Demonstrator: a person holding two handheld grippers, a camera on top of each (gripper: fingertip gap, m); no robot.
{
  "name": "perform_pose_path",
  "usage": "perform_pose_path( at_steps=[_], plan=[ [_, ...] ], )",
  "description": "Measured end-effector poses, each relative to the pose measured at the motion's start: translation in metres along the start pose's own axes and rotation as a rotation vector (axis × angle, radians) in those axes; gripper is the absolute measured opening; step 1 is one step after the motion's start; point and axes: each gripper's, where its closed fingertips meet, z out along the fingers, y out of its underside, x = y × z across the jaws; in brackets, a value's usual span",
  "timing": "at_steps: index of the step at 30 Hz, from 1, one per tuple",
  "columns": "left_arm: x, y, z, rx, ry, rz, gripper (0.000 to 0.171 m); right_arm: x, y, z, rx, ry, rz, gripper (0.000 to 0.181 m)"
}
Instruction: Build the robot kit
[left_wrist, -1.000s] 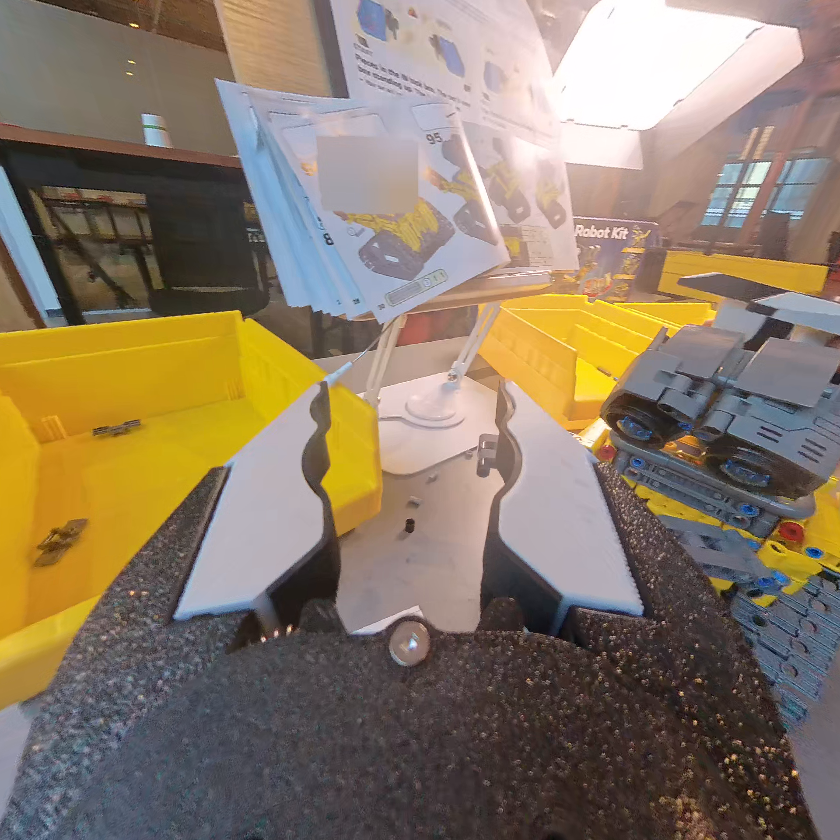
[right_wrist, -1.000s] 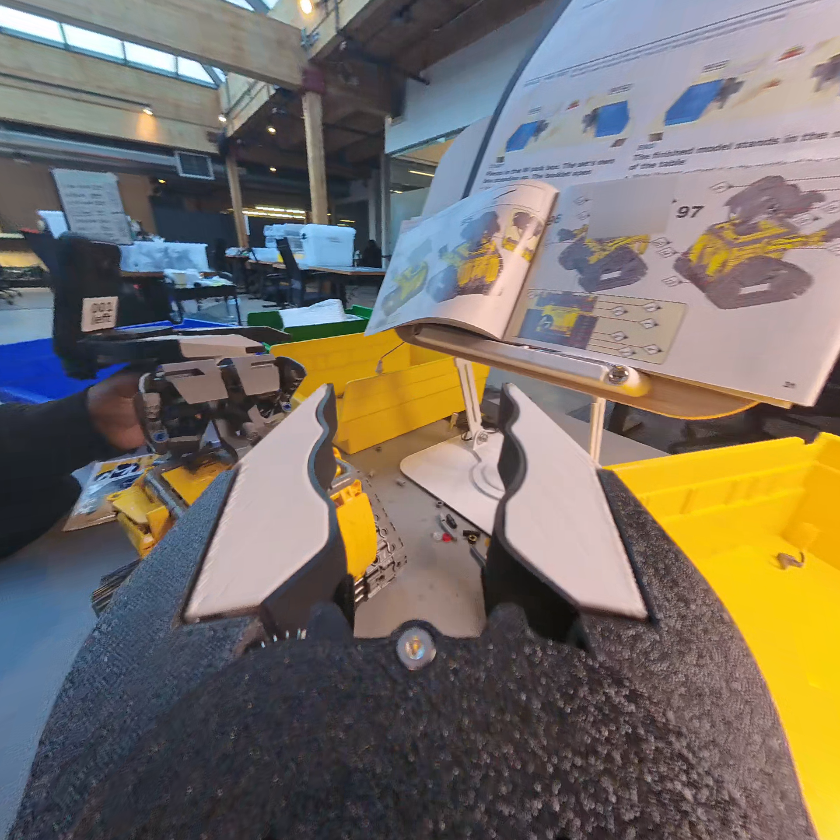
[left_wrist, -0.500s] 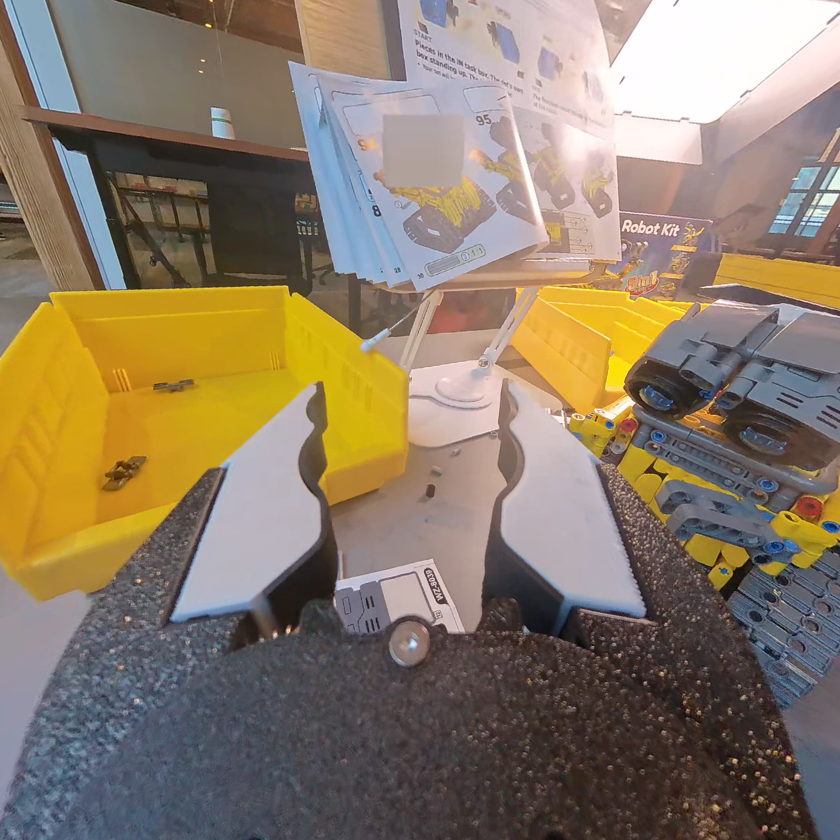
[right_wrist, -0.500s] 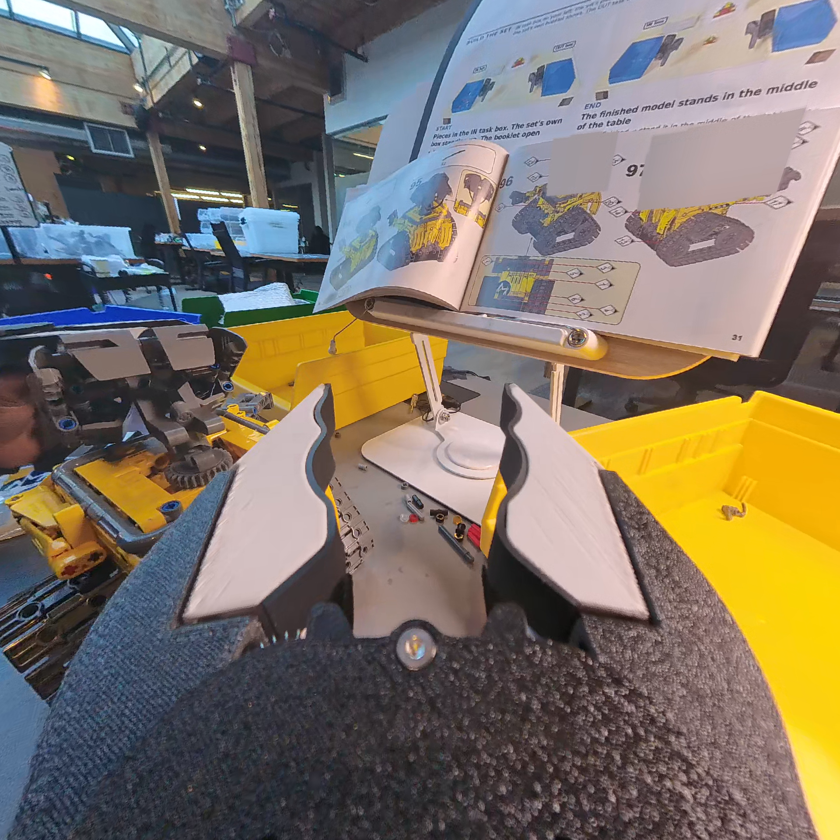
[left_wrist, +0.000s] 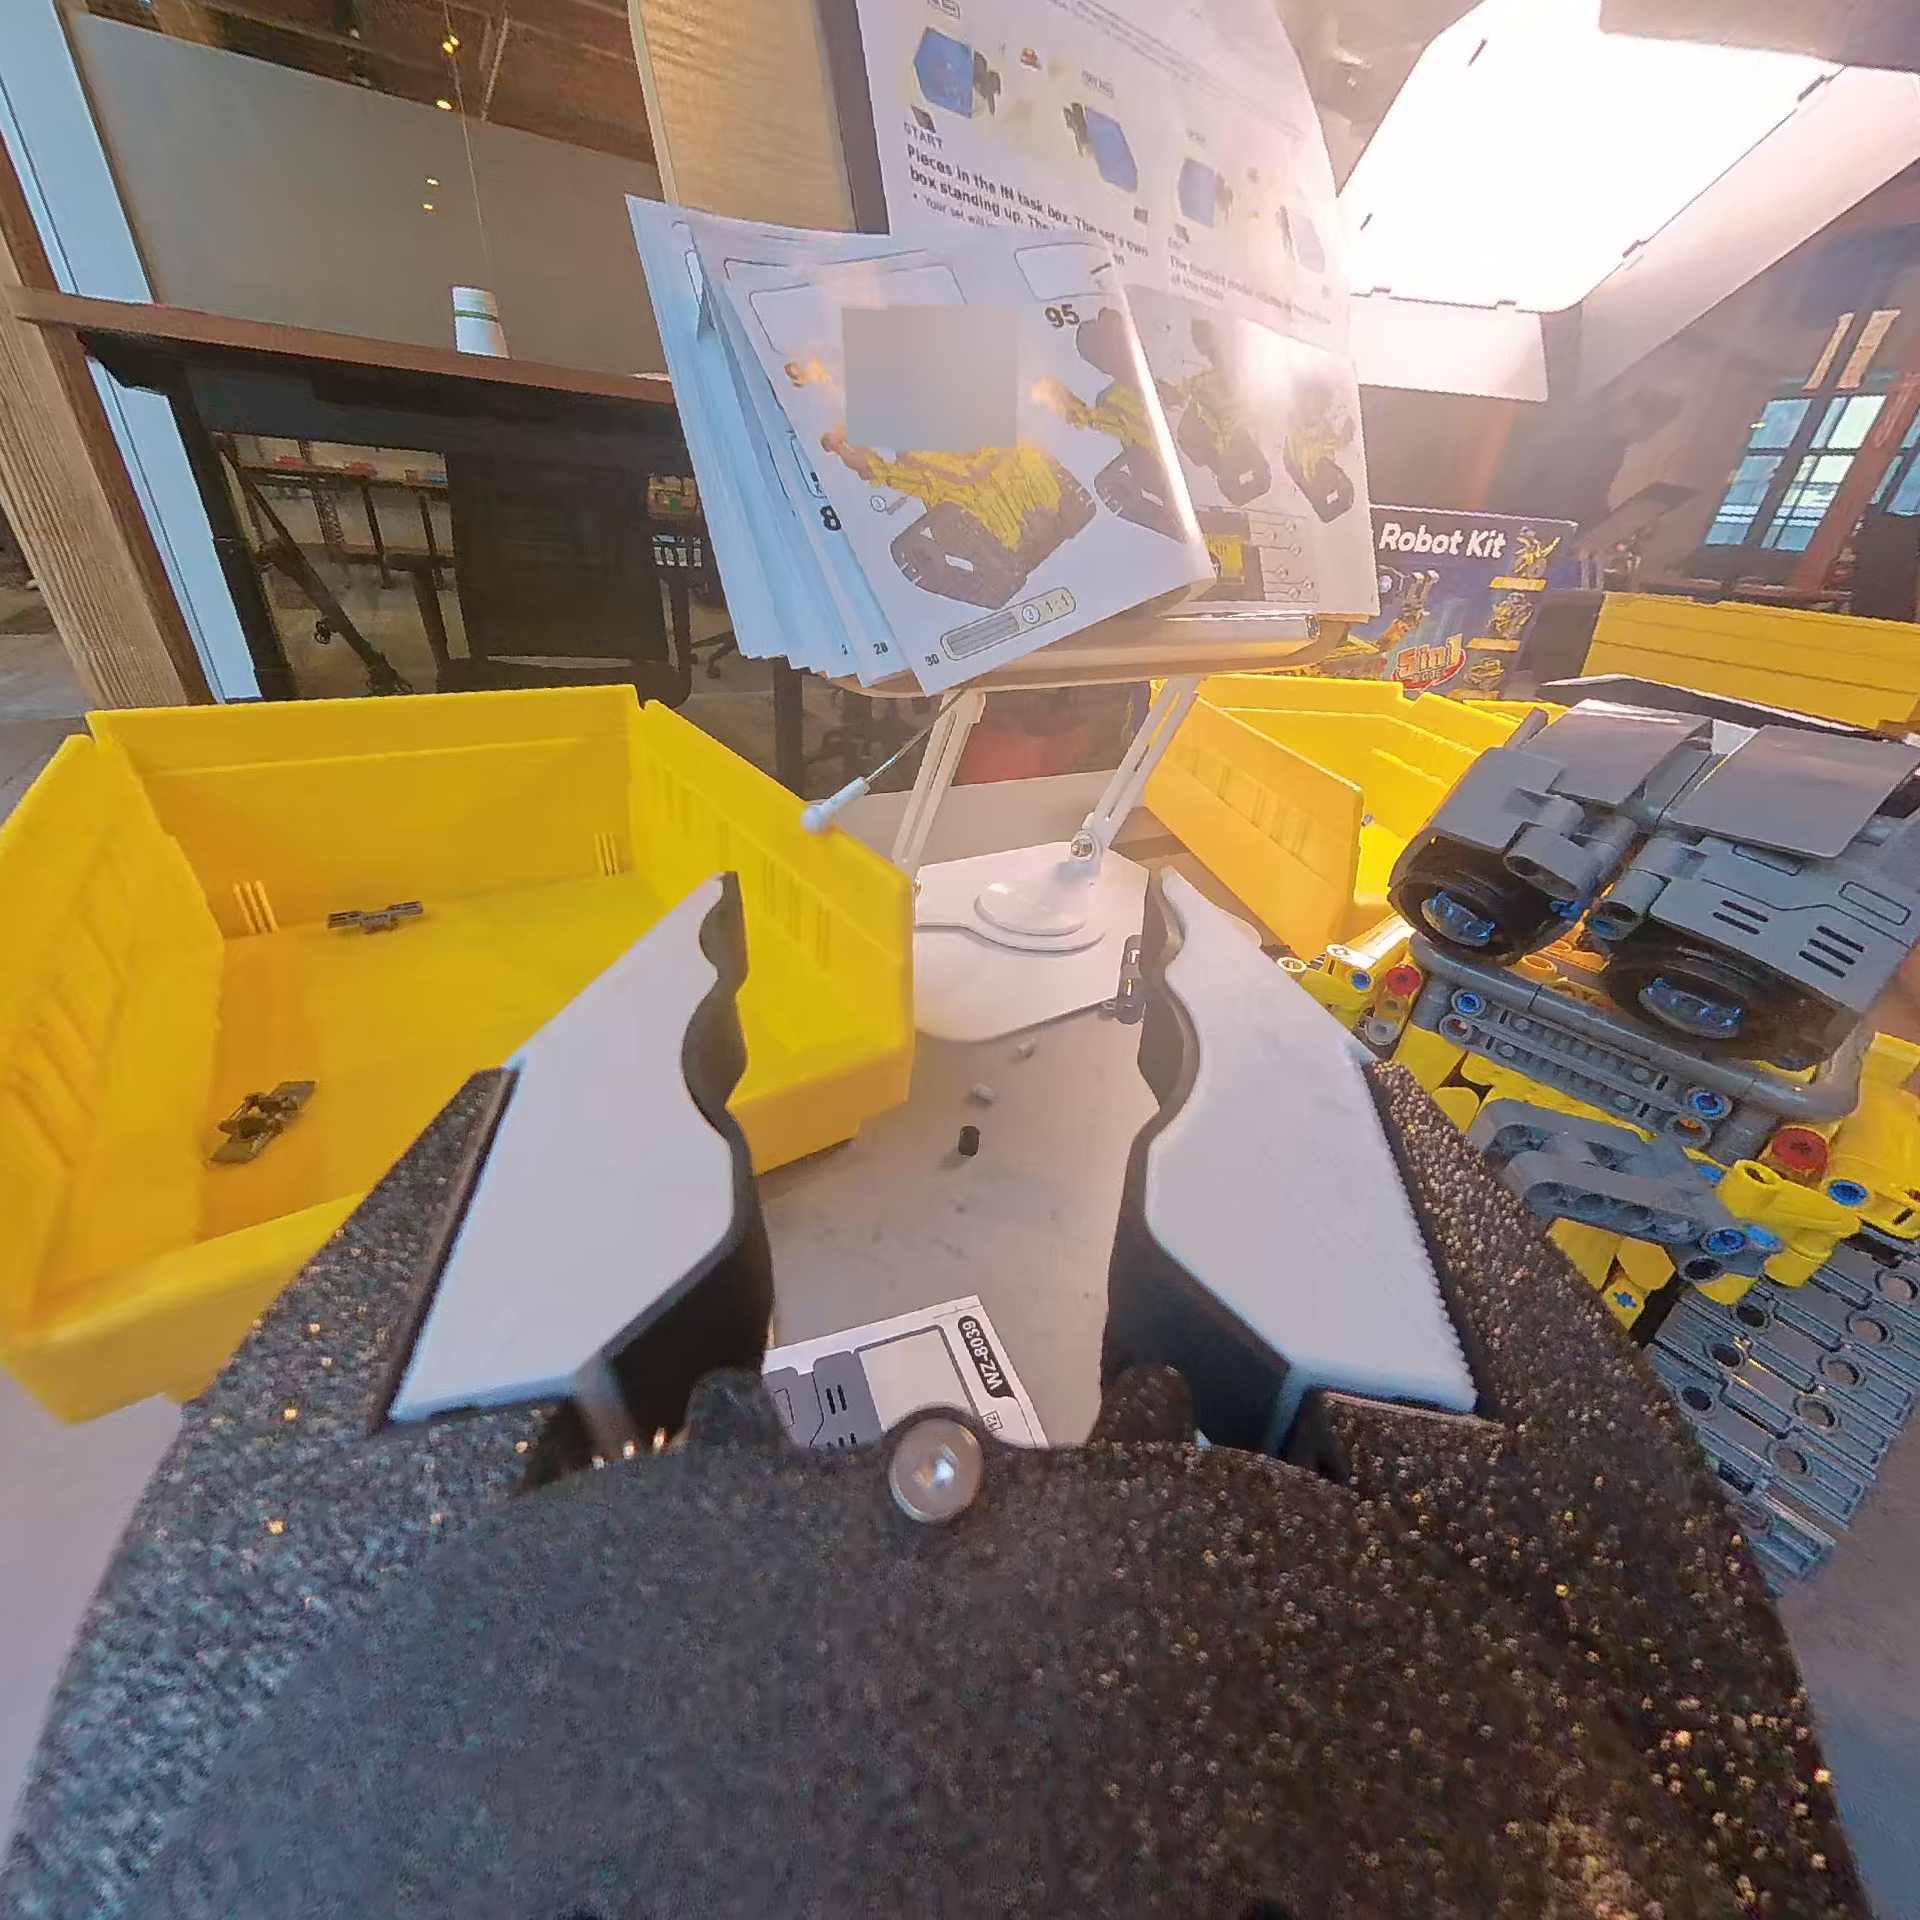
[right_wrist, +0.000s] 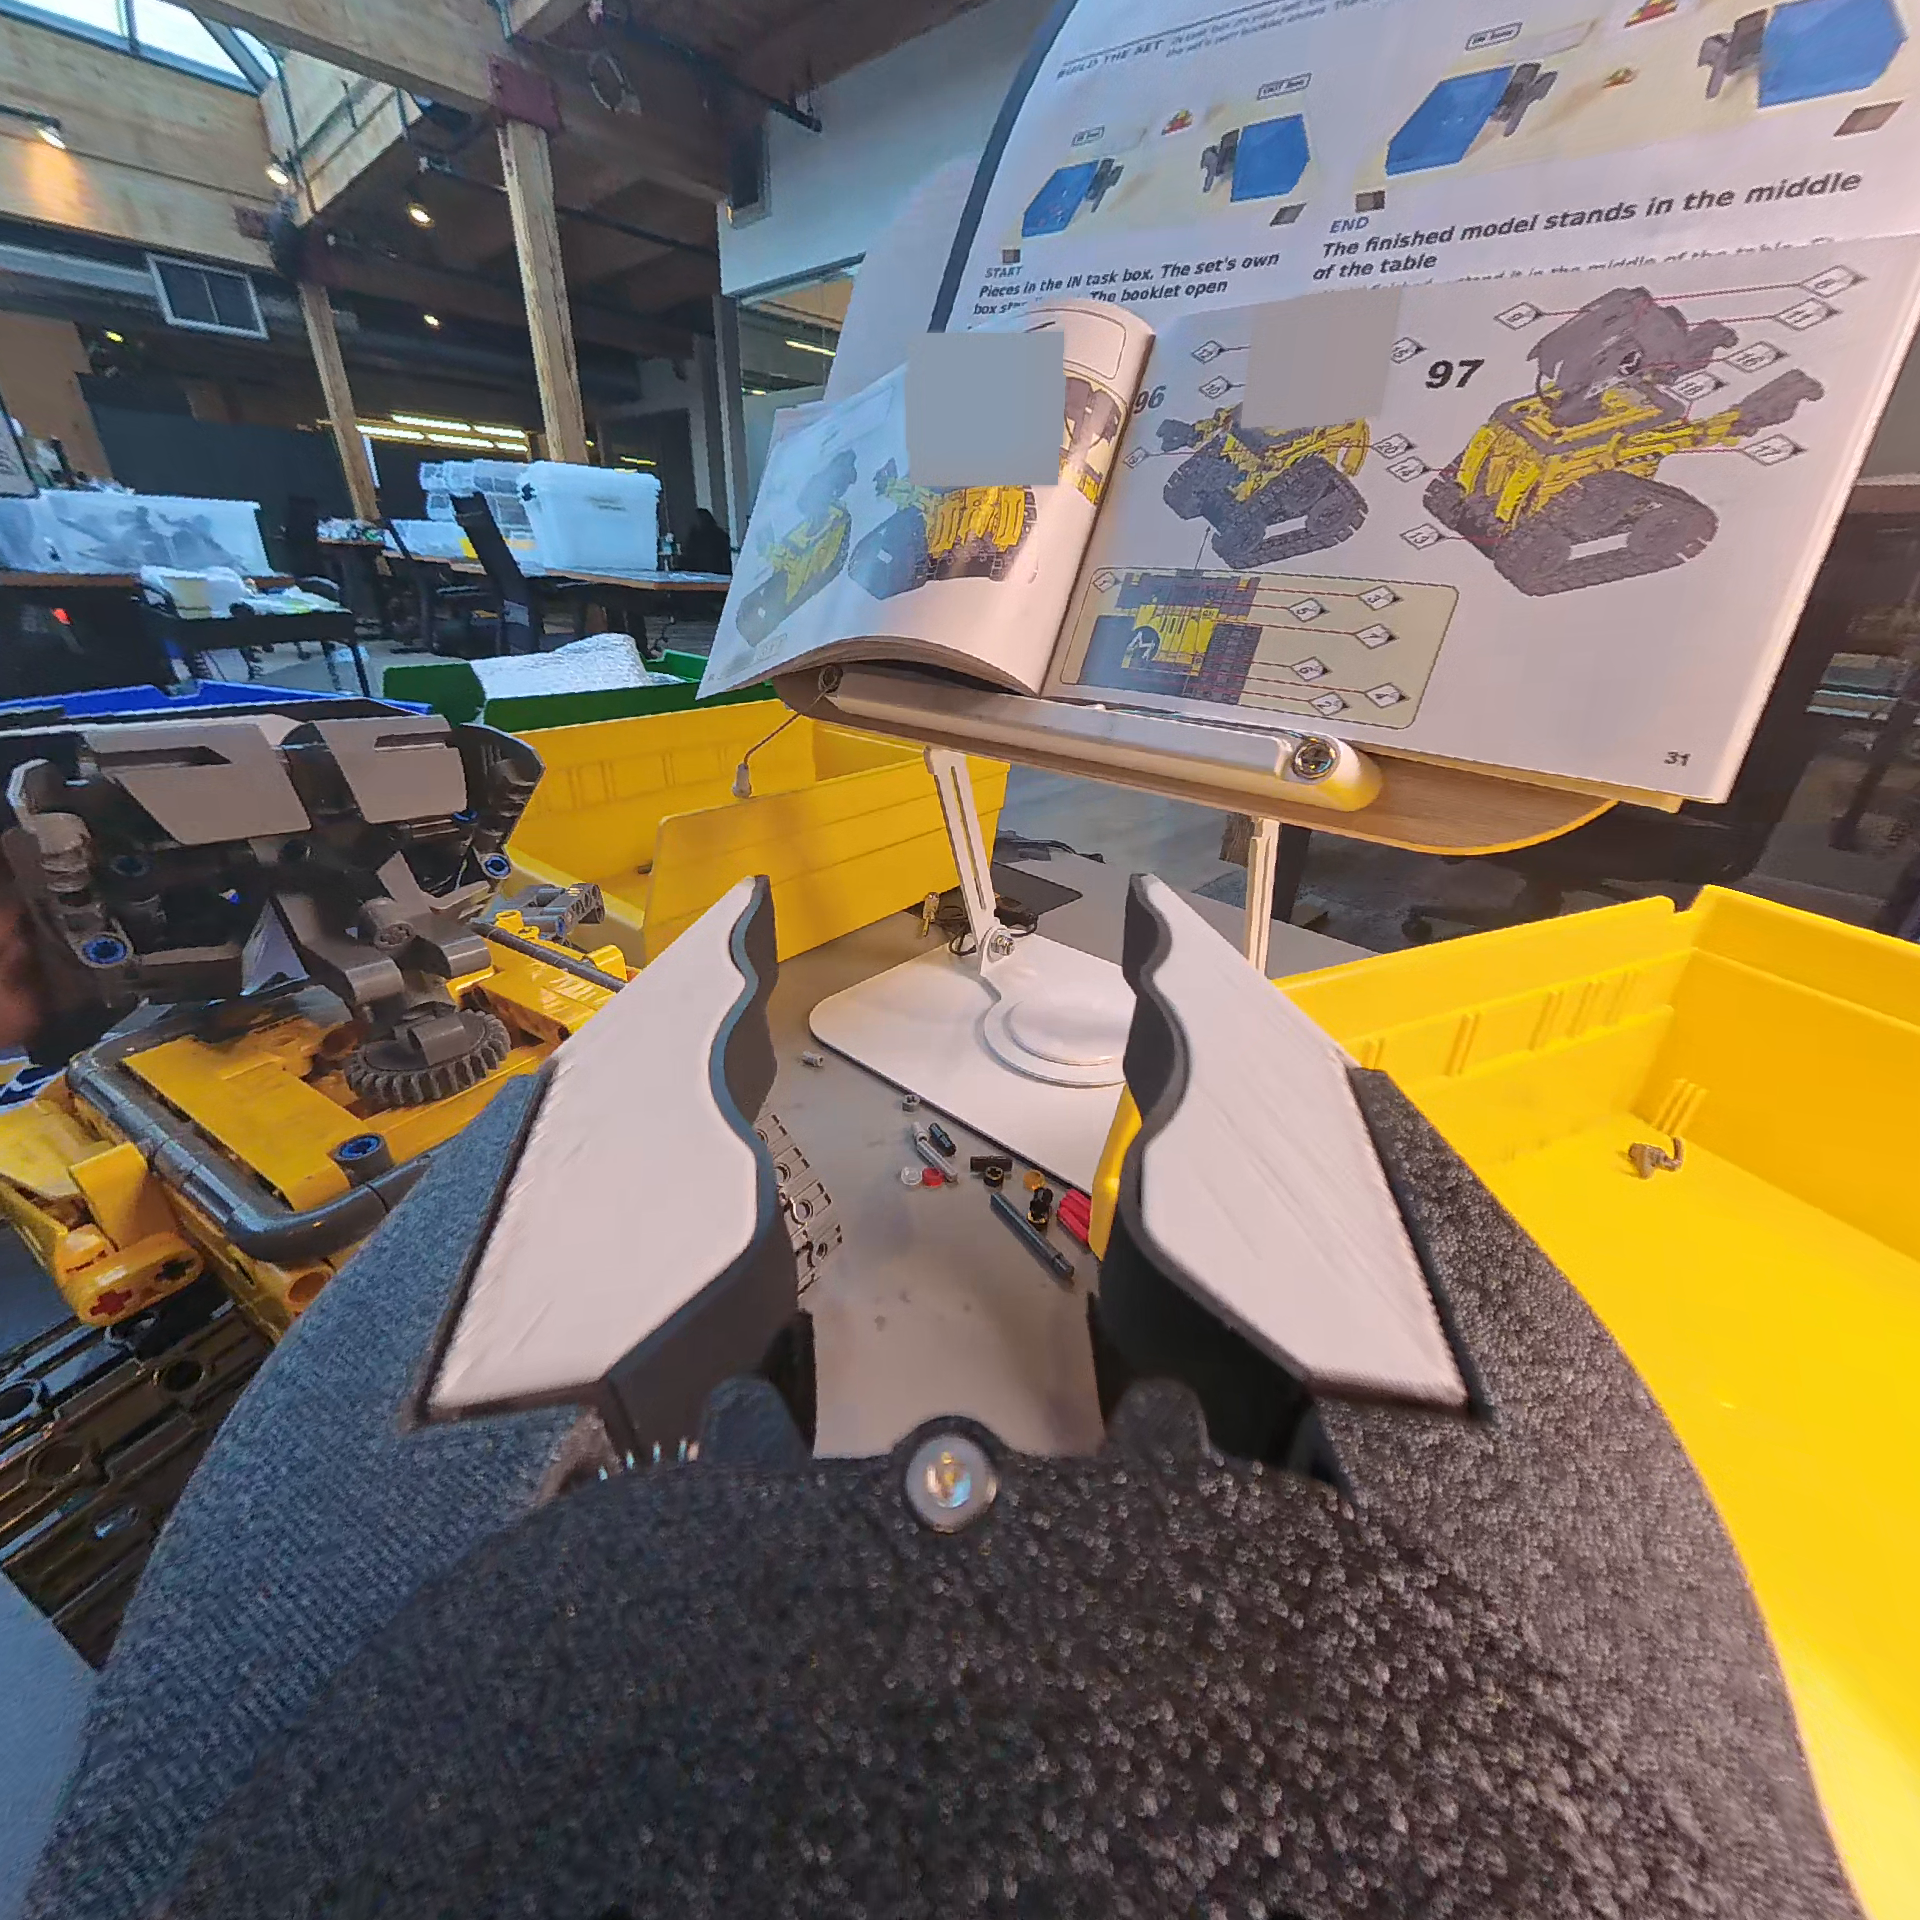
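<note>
- The left gripper (left_wrist: 940, 914) hangs with its jaws spread and nothing between them, over the bare grey tabletop (left_wrist: 935, 1236), just above a small white printed card (left_wrist: 904, 1371).
- The right gripper (right_wrist: 951, 914) is likewise released and empty, above a scatter of small red, black and orange plastic pins (right_wrist: 997, 1184).
- The yellow-and-grey brick-built tracked robot model (left_wrist: 1662, 1039) stands assembled on the table between both grippers, neither touching it; its head, body and treads look complete.
- Only the left wrist view shows the yellow plastic bin with two dark pieces left inside (left_wrist: 312, 1039).
- Only the right wrist view shows another yellow bin holding one small grey piece (right_wrist: 1558, 1195).
- Farthest, an open instruction booklet on a white stand (right_wrist: 1299, 520).
</note>
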Motion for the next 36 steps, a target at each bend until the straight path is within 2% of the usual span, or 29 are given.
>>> perform_pose_path(
  at_steps=[13,27,36],
  plan=[
    [0.003,0.008,0.004,-0.031,0.003,0.04,0.075,0.007,-0.002,-0.003,0.01,0.024,0.012,0.066],
    [0.009,-0.001,0.001,-0.008,0.017,0.061,0.074,-0.003,0.0,-0.001,0.0,-0.01,0.007,0.06],
    [0.011,-0.002,0.001,-0.007,0.024,0.07,0.074,-0.03,-0.003,0.0,0.015,-0.144,-0.001,0.054]
  ],
)
